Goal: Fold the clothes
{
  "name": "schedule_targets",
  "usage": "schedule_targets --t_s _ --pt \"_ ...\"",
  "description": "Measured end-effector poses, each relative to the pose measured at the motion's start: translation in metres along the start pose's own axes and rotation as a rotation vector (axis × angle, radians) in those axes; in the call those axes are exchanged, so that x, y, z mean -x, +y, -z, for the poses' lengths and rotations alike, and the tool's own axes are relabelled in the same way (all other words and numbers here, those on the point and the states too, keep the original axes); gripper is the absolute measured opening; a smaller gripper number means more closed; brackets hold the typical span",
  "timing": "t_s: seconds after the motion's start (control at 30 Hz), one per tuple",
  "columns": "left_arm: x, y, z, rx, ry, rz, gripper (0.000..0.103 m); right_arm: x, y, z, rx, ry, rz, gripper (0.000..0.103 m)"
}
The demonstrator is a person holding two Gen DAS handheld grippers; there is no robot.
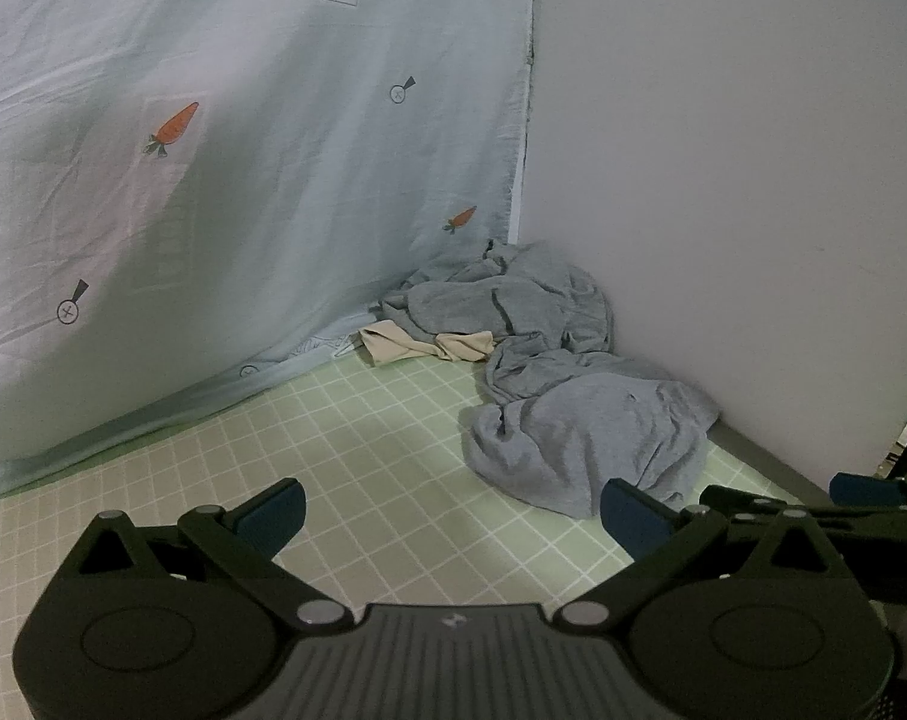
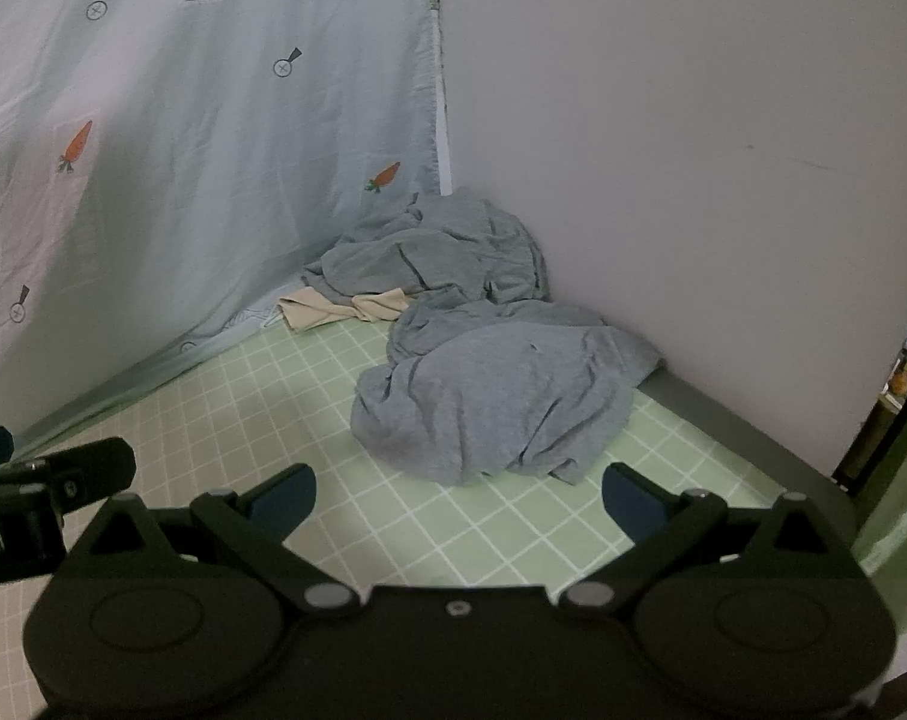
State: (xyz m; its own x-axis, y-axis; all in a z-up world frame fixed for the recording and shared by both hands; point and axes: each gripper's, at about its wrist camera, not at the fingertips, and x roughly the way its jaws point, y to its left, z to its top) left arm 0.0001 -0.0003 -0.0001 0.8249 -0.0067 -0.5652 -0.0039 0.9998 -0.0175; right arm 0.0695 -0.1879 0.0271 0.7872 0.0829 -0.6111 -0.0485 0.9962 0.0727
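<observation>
Both claws, left (image 1: pixel 453 516) and right (image 2: pixel 458 501), hover spread wide and empty above a green checked surface (image 1: pixel 357 456). Open room lies between them and the crumpled grey garment (image 2: pixel 495 408), which is heaped in the far corner against the white wall (image 2: pixel 693 150). A beige cloth (image 2: pixel 339 307) is half buried beneath it, beside the carrot-print sheet (image 1: pixel 243 150). The surface's right edge runs dark along the wall.

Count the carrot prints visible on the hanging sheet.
2 on the pale blue hanging sheet: one orange carrot print at left, another low near the corner, above the clothes. Folds may hide more.
</observation>
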Motion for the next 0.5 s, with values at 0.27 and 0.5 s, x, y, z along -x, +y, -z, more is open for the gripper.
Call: schedule_targets --t_s 0.27,0.5 --pt "-0.0026 -0.0051 0.0024 0.003 -0.001 -0.005 0.103 0.0007 0.0034 -0.001 -0.001 0.001 0.0 0.103" --pt "-0.0025 -0.0028 0.0007 0.004 0.0 -0.006 0.103 0.0014 0.0064 -0.002 -0.002 0.002 0.0 0.103"
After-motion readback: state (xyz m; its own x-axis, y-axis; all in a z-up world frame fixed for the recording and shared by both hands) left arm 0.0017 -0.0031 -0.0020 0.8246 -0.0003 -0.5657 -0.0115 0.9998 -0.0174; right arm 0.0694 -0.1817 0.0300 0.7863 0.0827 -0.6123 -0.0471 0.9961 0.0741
